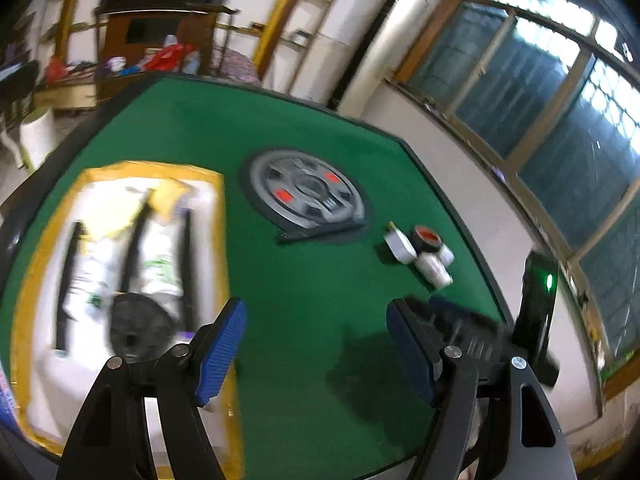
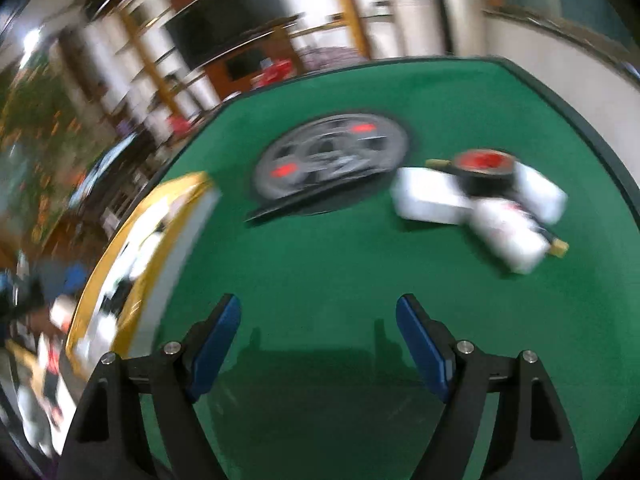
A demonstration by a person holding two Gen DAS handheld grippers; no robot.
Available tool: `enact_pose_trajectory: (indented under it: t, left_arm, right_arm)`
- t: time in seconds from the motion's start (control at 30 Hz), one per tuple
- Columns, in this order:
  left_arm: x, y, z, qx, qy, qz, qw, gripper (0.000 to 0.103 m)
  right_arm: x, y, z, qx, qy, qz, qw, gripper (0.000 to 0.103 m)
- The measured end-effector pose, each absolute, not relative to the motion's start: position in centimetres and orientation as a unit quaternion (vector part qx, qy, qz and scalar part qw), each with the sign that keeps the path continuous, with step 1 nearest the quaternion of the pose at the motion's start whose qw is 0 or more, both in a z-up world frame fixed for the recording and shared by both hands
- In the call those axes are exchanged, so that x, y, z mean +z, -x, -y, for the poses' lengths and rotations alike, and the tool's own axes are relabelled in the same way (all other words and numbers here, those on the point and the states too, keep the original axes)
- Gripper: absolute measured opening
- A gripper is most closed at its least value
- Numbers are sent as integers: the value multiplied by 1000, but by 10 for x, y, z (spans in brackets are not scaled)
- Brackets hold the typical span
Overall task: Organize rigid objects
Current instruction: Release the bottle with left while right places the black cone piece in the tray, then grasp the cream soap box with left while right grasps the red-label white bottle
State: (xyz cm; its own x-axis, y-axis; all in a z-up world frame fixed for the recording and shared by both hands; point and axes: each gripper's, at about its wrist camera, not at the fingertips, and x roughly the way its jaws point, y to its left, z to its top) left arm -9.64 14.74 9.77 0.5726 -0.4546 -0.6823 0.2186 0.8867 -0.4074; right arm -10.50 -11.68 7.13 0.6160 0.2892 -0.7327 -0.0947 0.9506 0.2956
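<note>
1. Green felt covers the table (image 1: 312,300) across the middle of the left wrist view, with a dark rim along its far edge.
2. At the bottom of that view the left gripper (image 1: 316,344) stands spread, its blue pads well apart, with only bare felt between them.
3. A yellow-edged box (image 1: 132,170) fills the lower left; inside it lie white packets and a dark round disc (image 1: 138,326), all blurred.
4. A grey round panel (image 1: 306,194) with red spots sits in the felt at centre frame.
5. Right of centre lies a small cluster: a white box (image 1: 400,244), a black roll of tape (image 1: 427,238) with a red core, and a white bottle (image 1: 433,270), close together or touching.
6. A black device with a green light (image 1: 538,300) shows at the right edge, beside the right finger.
7. In the right wrist view the right gripper (image 2: 318,344) is also spread wide at the bottom of the frame, nothing between its pads.
8. The same cluster lies at the upper right: the white box (image 2: 430,196), the tape roll (image 2: 484,172) and the bottle (image 2: 508,236), smeared by motion; a further white piece (image 2: 540,190) sits behind the tape.
9. The round panel (image 2: 332,160) is at upper centre, and the yellow-edged box (image 2: 140,264) runs down the left side.
</note>
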Motion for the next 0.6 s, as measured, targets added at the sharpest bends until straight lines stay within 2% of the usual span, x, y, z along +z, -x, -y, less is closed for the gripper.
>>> enact_pose_trajectory:
  t: [0.27, 0.5, 0.57, 0.6]
  left_arm:
    - [50, 87, -63, -224, 76, -483, 843, 76]
    - [21, 78, -29, -206, 22, -500, 841, 77]
    - [18, 76, -24, -207, 10, -501, 840, 82]
    - [17, 77, -21, -213, 5, -499, 840, 89]
  right_arm:
    - [56, 104, 250, 4, -247, -395, 885, 79]
    - [59, 93, 252, 36, -216, -392, 894, 79]
    - [63, 87, 236, 46, -187, -396, 898, 79]
    - [63, 81, 230, 46, -171, -401, 899, 79]
